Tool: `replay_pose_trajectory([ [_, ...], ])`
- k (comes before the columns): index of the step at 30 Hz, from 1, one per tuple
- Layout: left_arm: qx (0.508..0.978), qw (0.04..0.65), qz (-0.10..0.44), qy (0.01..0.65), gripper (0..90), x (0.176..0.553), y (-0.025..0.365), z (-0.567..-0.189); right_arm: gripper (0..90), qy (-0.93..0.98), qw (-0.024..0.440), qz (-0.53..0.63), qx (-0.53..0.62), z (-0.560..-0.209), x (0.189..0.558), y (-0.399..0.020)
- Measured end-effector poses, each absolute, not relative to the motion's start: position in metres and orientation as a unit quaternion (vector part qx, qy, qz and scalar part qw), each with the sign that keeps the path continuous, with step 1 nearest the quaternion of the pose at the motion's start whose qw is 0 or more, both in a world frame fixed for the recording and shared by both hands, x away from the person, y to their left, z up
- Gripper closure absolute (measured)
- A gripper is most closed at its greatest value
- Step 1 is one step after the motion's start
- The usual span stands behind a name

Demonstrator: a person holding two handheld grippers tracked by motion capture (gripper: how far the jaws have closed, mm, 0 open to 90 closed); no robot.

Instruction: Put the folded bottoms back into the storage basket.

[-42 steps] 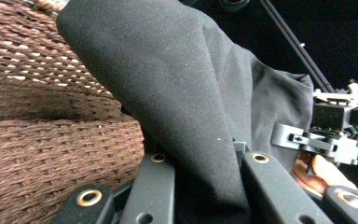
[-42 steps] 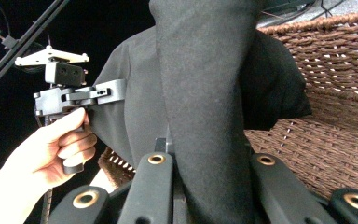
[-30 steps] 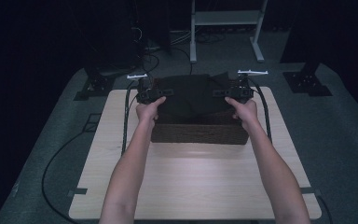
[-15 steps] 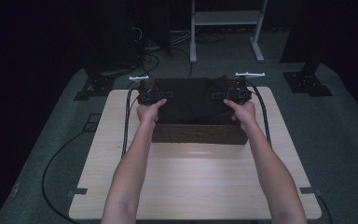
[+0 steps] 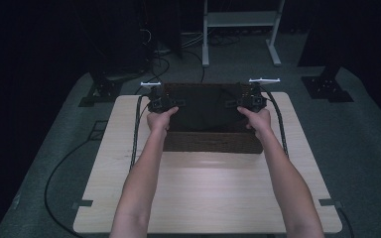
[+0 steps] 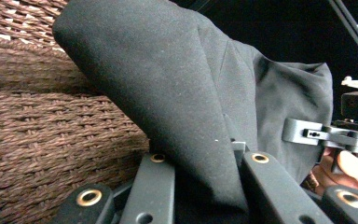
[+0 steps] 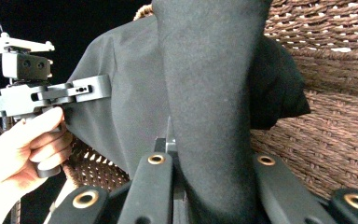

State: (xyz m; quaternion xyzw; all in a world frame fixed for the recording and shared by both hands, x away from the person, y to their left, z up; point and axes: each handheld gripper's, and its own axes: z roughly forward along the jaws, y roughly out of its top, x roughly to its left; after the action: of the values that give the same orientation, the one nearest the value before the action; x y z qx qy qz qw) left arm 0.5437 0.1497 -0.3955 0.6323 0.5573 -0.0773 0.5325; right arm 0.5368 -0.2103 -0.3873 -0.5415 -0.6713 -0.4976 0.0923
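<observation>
A brown wicker basket (image 5: pixel 208 142) stands at the far middle of the wooden table (image 5: pixel 203 193). A black cloth (image 5: pixel 206 106) lies spread across its opening. My left gripper (image 5: pixel 159 103) is at the basket's left end and my right gripper (image 5: pixel 250 101) at its right end, each shut on an edge of the cloth. In the left gripper view the cloth (image 6: pixel 168 79) rises in a fold from between the jaws (image 6: pixel 205 186), with the basket's weave (image 6: pixel 42 140) behind. In the right gripper view the cloth (image 7: pixel 209 93) stands pinched in the gripper (image 7: pixel 209 186), with the left gripper (image 7: pixel 51 95) beyond.
The near half of the table is bare wood. Cables (image 5: pixel 138 129) trail along the left and right table edges from the grippers. Beyond the table are a white frame stand (image 5: pixel 238 29) and dark stand bases (image 5: pixel 327 89) on grey floor.
Both grippers have come slightly inward and down with the cloth, which now lies lower over the basket's opening. The basket has not moved.
</observation>
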Motion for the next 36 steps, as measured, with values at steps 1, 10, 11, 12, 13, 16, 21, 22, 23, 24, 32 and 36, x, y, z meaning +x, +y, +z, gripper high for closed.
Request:
replay_pose_trajectory([
  [1, 0.633, 0.532, -0.077, 0.558, 79.6, 0.544, 0.15, -0.396, 77.1, -0.671, 0.093, -0.497, -0.542, -0.388, 0.537, -0.21],
  [10, 0.638, 0.526, -0.072, 0.558, 79.5, 0.544, 0.149, -0.396, 77.1, -0.671, 0.096, -0.494, -0.545, -0.39, 0.538, -0.21],
  [11, 0.64, 0.525, -0.07, 0.556, 79.5, 0.544, 0.149, -0.396, 77.1, -0.672, 0.095, -0.492, -0.546, -0.39, 0.538, -0.209],
  [12, 0.639, 0.525, -0.069, 0.558, 79.4, 0.544, 0.149, -0.396, 77.1, -0.672, 0.095, -0.491, -0.546, -0.39, 0.538, -0.209],
  [13, 0.639, 0.524, -0.068, 0.559, 79.4, 0.544, 0.149, -0.396, 77.1, -0.67, 0.095, -0.491, -0.548, -0.391, 0.538, -0.209],
  [16, 0.644, 0.518, -0.065, 0.559, 79.2, 0.544, 0.149, -0.396, 77.1, -0.671, 0.094, -0.49, -0.549, -0.392, 0.539, -0.208],
  [21, 0.645, 0.51, -0.065, 0.565, 78.3, 0.544, 0.148, -0.397, 77.1, -0.673, 0.096, -0.482, -0.553, -0.394, 0.54, -0.206],
  [22, 0.645, 0.51, -0.064, 0.565, 78.3, 0.544, 0.147, -0.397, 77.0, -0.673, 0.096, -0.48, -0.554, -0.395, 0.54, -0.206],
  [23, 0.645, 0.511, -0.063, 0.565, 78.3, 0.544, 0.147, -0.397, 77.1, -0.674, 0.096, -0.478, -0.554, -0.396, 0.54, -0.205],
  [24, 0.643, 0.513, -0.064, 0.565, 78.3, 0.544, 0.148, -0.397, 77.0, -0.675, 0.096, -0.477, -0.554, -0.396, 0.54, -0.205],
  [32, 0.641, 0.513, -0.061, 0.568, 76.1, 0.544, 0.149, -0.397, 74.0, -0.693, 0.082, -0.438, -0.566, -0.398, 0.541, -0.202],
  [36, 0.637, 0.514, -0.059, 0.571, 74.6, 0.544, 0.15, -0.396, 71.6, -0.706, 0.062, -0.412, -0.573, -0.398, 0.541, -0.203],
])
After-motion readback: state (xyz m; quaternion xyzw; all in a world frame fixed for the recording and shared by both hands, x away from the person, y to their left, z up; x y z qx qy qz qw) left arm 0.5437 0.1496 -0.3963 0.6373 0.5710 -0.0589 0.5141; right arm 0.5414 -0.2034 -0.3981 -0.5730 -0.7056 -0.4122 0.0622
